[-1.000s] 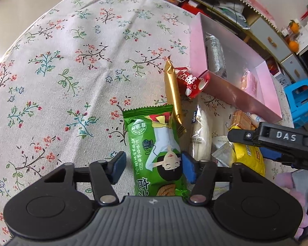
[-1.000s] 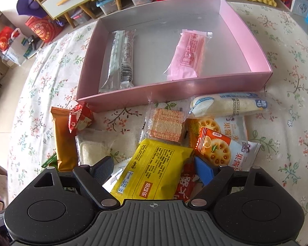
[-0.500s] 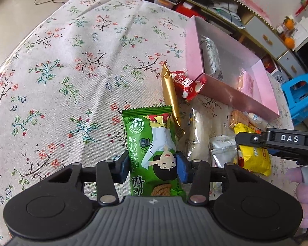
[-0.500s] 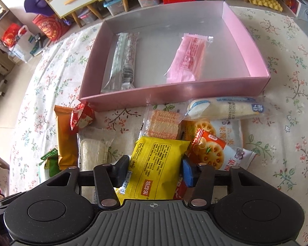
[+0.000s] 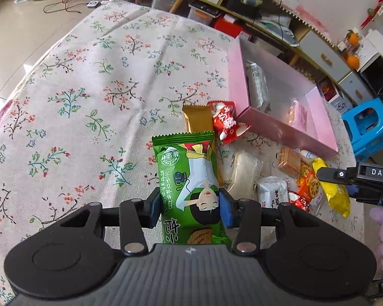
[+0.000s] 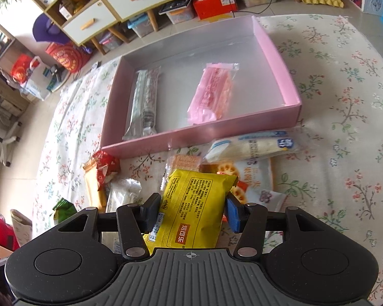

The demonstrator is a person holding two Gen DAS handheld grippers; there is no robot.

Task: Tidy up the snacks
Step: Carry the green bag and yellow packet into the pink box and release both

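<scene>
In my left wrist view, my left gripper (image 5: pixel 190 210) has its fingers closed against both sides of a green foil snack packet printed with a cartoon girl (image 5: pixel 189 186), which runs from the bottom centre of the frame up to the middle, above the floral tablecloth (image 5: pixel 89 97). Just beyond its far end lie a long gold wrapper (image 5: pixel 198 118) and a small red candy wrapper (image 5: pixel 227 125), the latter right at the corner of the shallow pink cardboard box (image 5: pixel 275 125) in the upper right. In my right wrist view, my right gripper (image 6: pixel 190 214) is clamped on a yellow plastic snack bag with black print (image 6: pixel 194 209) at the lower centre. Under and behind the bag sit an orange cracker packet (image 6: pixel 245 178) and a long white roll in clear wrap (image 6: pixel 252 146). The pink box fills the upper middle here, holding a silver striped packet (image 6: pixel 144 104) on its left side and a pink wafer packet (image 6: pixel 212 94) near its centre, well apart.
</scene>
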